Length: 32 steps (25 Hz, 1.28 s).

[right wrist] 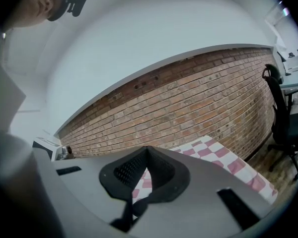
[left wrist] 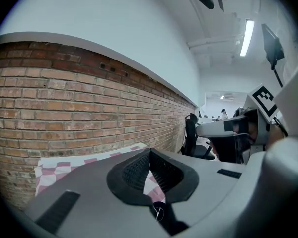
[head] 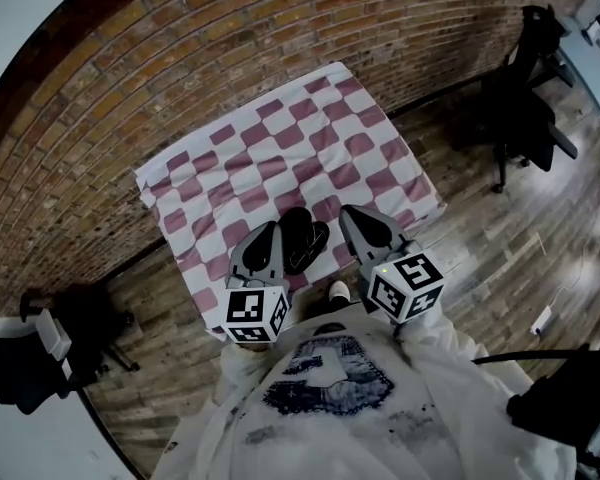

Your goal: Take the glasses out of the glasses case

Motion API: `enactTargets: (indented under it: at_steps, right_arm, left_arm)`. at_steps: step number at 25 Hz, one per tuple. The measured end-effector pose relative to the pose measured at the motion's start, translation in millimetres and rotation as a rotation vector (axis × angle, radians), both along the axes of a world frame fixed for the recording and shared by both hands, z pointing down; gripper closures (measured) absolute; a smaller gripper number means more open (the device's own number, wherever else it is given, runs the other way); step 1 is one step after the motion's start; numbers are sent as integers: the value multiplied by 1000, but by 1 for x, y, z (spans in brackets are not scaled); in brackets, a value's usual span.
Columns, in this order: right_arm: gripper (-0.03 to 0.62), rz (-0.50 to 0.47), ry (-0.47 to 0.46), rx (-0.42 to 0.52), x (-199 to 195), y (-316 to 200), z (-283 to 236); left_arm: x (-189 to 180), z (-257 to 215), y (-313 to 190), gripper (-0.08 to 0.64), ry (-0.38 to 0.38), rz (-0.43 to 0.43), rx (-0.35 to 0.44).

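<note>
A black glasses case (head: 302,236) lies on the near part of the pink-and-white checkered tablecloth (head: 280,148); whether it is open I cannot tell, and no glasses show. My left gripper (head: 272,229) hovers just left of the case and my right gripper (head: 347,212) just right of it, both pointing toward the brick wall. Neither touches the case. In the left gripper view the left gripper (left wrist: 149,150) has its jaws together with nothing between them. The right gripper (right wrist: 148,148) in its own view is likewise shut and empty. The case is hidden in both gripper views.
The small table stands against a brick wall (head: 230,38) on a wooden floor (head: 500,248). A black office chair (head: 525,108) is at the right, more black gear (head: 40,358) at the lower left. The person's light sweatshirt (head: 360,408) fills the bottom.
</note>
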State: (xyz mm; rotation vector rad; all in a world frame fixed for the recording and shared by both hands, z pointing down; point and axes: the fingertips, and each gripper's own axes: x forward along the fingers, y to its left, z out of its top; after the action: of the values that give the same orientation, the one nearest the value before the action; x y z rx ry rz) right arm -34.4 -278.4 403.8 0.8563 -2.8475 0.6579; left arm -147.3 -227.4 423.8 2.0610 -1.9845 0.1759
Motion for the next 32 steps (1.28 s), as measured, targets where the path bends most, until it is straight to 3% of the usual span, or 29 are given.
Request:
enactTargets:
  at_steps: [15,32]
  right_arm:
    - [578,-32,5,-14,-2,-30,13]
    - [578,-31,2,-43,6,-34,26]
  left_arm:
    - [12,35,-23,548,2,72,-118]
    - [23,89,-25,333,32,163,-286]
